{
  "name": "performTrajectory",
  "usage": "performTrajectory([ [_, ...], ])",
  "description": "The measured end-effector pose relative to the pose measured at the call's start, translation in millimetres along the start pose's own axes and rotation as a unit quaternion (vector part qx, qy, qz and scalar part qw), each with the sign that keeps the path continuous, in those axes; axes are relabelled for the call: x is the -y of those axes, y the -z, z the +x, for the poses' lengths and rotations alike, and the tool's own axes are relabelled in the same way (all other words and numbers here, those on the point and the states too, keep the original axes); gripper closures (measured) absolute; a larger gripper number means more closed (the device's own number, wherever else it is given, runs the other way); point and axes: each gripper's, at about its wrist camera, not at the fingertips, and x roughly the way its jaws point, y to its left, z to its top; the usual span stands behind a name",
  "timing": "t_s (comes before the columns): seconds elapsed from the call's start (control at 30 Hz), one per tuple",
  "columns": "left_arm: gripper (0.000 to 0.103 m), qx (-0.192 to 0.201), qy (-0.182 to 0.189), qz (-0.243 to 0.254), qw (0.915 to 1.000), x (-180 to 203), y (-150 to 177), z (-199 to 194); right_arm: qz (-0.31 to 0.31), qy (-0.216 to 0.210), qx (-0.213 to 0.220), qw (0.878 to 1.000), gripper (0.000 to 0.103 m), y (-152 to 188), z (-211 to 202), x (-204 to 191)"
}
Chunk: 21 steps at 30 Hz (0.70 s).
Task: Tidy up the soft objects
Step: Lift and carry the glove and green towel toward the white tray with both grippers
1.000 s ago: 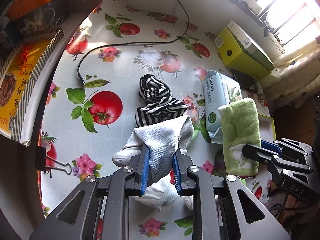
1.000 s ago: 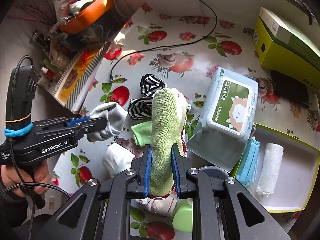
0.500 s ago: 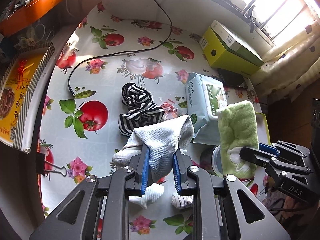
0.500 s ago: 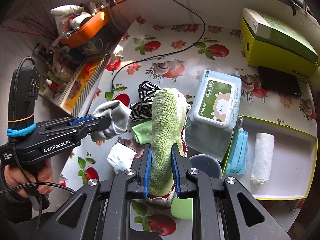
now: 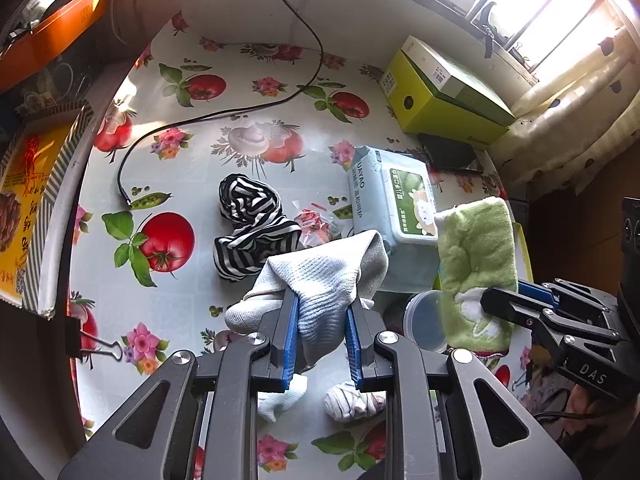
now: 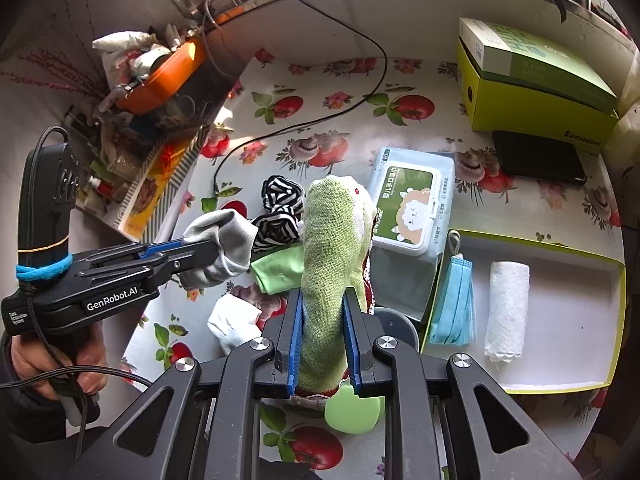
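Observation:
My left gripper (image 5: pixel 321 306) is shut on a grey-white sock (image 5: pixel 328 276) and holds it above the fruit-print tablecloth (image 5: pixel 180 176). The right wrist view shows the same sock (image 6: pixel 224 244) in the left gripper (image 6: pixel 208 250), held by a person's hand. My right gripper (image 6: pixel 322 300) is shut on a green towel (image 6: pixel 330 248); the left wrist view shows the towel (image 5: pixel 476 256) hanging at the right. On the cloth lie a black-and-white striped cloth (image 5: pixel 250 224), a small white sock (image 6: pixel 234 320), a light green cloth (image 6: pixel 276 272) and a rolled striped sock (image 5: pixel 352 402).
An open yellow-rimmed box (image 6: pixel 600 320) at the right holds a blue face mask (image 6: pixel 454 300) and a white rolled cloth (image 6: pixel 506 308). A wet-wipes pack (image 6: pixel 412 200), a yellow-green carton (image 6: pixel 532 92), a dark flat case (image 6: pixel 540 158), a black cable (image 5: pixel 224 114) and a round lidded tub (image 5: pixel 424 320) also lie here.
Both grippers have risen and drawn back with their loads, so more of the table shows. The striped cloth and wipes pack look smaller and farther. Both grips are unchanged.

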Motion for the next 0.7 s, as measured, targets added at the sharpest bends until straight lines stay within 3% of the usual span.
performTrajectory([
  [0.7,0.082,-0.021,0.02,0.082,0.9962,80,-18,22,0.088,0.034,0.027,0.995,0.085,23,-31,78],
])
